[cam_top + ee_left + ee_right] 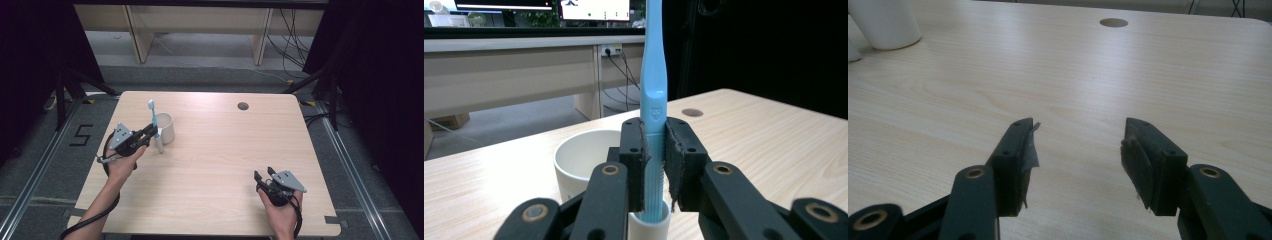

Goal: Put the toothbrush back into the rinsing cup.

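Holding a blue toothbrush (654,100) upright, the left hand-held gripper (150,133) has its jaws clamped on the handle, just in front of a white cup (164,127) at the left of the tabletop (225,160). In the left gripper view the brush's lower end sits in a small white holder (649,225), bristles upward; whether the holder rests on the tabletop or hangs from the brush is hard to tell from here.

The step in hand looks like moving the toothbrush to or from the cup, and I judge it about midway: the brush is gripped but not in the cup. If the cup is the goal, the next move calls for lifting the brush clear of the holder, carrying it over the rim beside it, and lowering it straight so the cup is not tipped.

The cup looks empty, as far as its open mouth (586,150) shows.

The right hand-held gripper (264,176) rests low at the near right of the tabletop, jaws apart and holding nothing, well away from the cup.
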Tool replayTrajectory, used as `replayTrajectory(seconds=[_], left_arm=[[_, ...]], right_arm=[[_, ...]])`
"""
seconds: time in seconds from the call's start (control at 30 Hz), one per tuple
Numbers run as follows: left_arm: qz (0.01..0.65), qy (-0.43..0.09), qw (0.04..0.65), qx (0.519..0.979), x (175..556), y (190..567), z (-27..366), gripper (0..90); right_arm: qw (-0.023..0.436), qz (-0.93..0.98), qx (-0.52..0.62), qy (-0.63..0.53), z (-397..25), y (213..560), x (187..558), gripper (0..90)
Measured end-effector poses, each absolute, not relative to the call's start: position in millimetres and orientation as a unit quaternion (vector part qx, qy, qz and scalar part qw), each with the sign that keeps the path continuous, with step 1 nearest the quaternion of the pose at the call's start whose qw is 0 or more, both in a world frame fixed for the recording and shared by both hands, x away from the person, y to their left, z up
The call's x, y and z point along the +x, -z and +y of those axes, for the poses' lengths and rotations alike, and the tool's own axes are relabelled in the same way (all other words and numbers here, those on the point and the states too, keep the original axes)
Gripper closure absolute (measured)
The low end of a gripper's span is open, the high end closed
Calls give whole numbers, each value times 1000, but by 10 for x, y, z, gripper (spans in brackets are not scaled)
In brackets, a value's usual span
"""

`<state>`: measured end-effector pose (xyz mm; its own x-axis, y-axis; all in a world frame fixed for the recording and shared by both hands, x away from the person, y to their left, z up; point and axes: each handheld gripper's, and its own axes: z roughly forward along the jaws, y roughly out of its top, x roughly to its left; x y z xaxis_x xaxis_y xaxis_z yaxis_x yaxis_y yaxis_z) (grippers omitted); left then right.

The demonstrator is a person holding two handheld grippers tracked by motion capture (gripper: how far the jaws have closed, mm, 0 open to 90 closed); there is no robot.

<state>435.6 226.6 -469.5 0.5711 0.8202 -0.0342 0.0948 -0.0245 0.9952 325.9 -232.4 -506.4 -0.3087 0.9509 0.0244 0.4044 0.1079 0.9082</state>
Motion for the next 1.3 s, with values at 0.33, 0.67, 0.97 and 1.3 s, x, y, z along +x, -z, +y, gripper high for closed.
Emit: replayTrajectory(seconds=[0.33,0.67,0.97,1.3], left_arm=[[350,-305,582,668,4284,4715,2279,783],[347,-299,574,678,4194,4706,2284,601],[357,-297,564,682,4104,4687,2312,390],[369,-295,555,685,3924,4761,2459,318]], right_arm=[[306,676,500,-447,-2327,5068,3265,471],[311,675,498,-446,-2335,5076,3273,468],[301,679,505,-441,-2347,5064,3252,463],[298,671,516,-440,-2347,5061,3235,462]])
